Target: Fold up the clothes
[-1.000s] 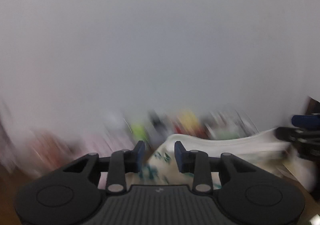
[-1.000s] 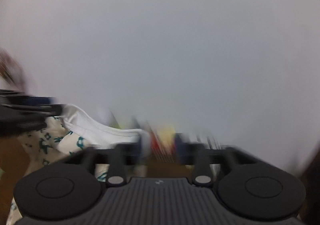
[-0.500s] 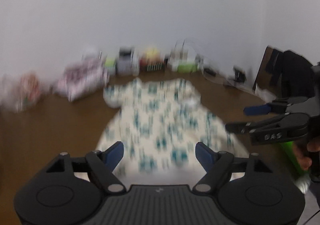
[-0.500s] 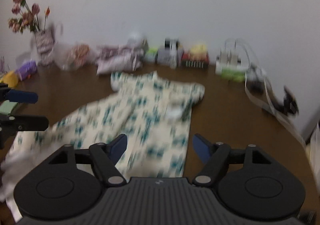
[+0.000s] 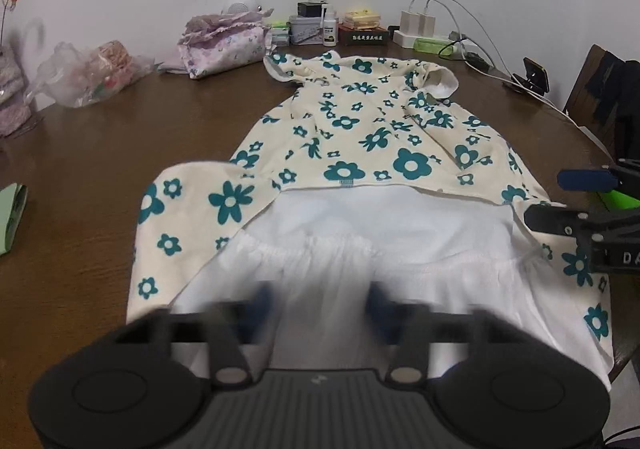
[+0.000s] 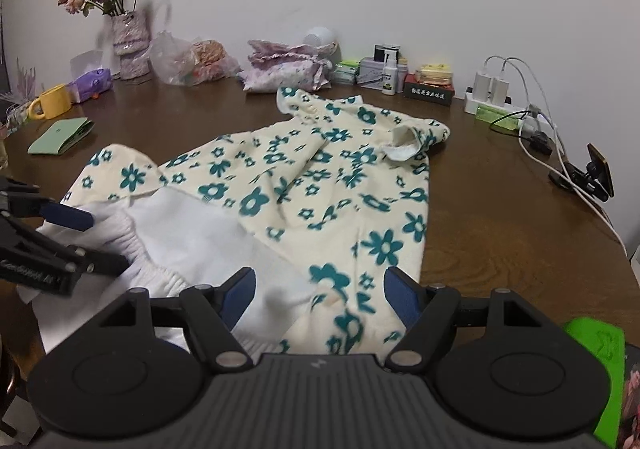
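While the floral dress (image 6: 320, 177) lies spread on the surface (image 6: 500, 217), I hold both tongs (image 5: 316, 301) (image 6: 318, 289) wide; its loose white lining (image 5: 380, 233) could bunch if pinched alone.

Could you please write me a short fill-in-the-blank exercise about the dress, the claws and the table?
1. The dress has teal ____ printed on cream.
2. Its turned-back hem shows a ____ lining.
3. The right claw is ____, holding nothing.
4. The mug on the table is ____.

Missing words: flowers; white; open; yellow
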